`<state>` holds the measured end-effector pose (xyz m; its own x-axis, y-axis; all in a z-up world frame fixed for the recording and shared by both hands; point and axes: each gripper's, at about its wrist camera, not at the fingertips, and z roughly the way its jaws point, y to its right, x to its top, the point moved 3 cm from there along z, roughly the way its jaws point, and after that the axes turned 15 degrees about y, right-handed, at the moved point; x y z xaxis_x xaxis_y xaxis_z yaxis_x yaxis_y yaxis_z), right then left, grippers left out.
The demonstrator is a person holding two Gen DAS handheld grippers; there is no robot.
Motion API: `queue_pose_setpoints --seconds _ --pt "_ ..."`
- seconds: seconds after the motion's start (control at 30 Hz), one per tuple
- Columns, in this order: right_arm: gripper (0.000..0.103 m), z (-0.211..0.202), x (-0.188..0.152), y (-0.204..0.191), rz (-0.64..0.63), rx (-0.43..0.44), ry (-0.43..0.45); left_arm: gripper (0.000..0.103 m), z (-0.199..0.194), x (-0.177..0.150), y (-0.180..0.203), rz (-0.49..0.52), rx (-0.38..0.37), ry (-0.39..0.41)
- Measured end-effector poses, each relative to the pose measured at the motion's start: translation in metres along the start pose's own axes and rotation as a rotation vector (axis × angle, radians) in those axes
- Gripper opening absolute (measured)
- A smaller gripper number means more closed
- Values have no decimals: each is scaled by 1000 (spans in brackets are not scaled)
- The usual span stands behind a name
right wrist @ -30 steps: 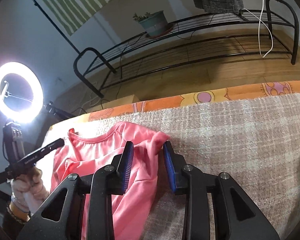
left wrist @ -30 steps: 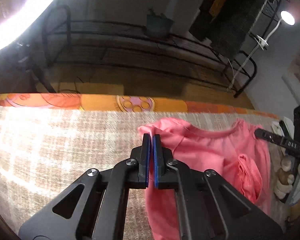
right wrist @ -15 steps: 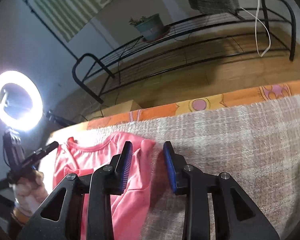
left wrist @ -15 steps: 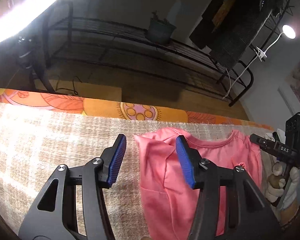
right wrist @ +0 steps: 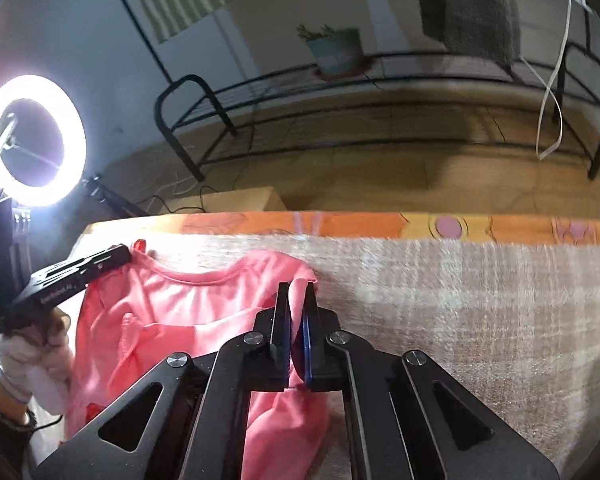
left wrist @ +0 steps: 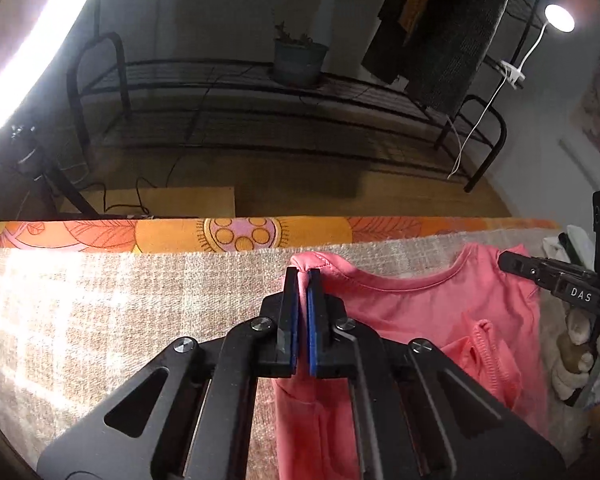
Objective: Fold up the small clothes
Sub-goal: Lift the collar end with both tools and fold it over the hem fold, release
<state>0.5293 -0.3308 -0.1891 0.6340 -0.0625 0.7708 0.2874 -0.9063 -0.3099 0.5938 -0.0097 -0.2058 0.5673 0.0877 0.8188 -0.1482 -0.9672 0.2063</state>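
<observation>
Right now a small pink shirt lies on a counter covered w/ a beige plaid cloth; an orange patterned cloth shows along the counter's far edge. The shirt sits neckline toward the far edge, partly rumpled, w/ one sleeve bunched near its middle. Two black handheld grippers hold it, one at each shoulder corner. The left gripper has its blue-padded jaws closed on a pinch of pink fabric at the shirt's left shoulder; a small fold pokes out past the tips. The right gripper has its jaws clamped on the opposite shoulder corner, a tongue of pink cloth squeezed up between the pads, & the fabric below it hangs bunched toward the camera. From the left wrist view the other gripper's body and a gloved hand on its handle show at the far right edge; from the right wrist view the mirror case shows at far left, a gloved hand under a black bar. Beyond the counter: wood floor, a low black wire rack w/ a potted plant on it, dark clothes hanging at upper right, and a lit ring light on a stand at left. The right wrist view is slightly blurred.
</observation>
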Motion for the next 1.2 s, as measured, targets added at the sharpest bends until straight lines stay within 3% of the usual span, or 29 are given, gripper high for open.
queue_pose_setpoints --seconds 0.27,0.57,0.87,1.2 --pt "3 -48 12 -20 4 37 83 1 -63 12 10 18 -11 71" --pt "3 -121 4 -57 -20 64 106 0 -149 3 34 98 -35 118" --pt "3 -184 -32 -91 -82 69 74 1 -219 -28 49 143 -24 115" --pt "2 -239 -84 -113 -118 58 26 1 -280 -87 70 208 -18 77"
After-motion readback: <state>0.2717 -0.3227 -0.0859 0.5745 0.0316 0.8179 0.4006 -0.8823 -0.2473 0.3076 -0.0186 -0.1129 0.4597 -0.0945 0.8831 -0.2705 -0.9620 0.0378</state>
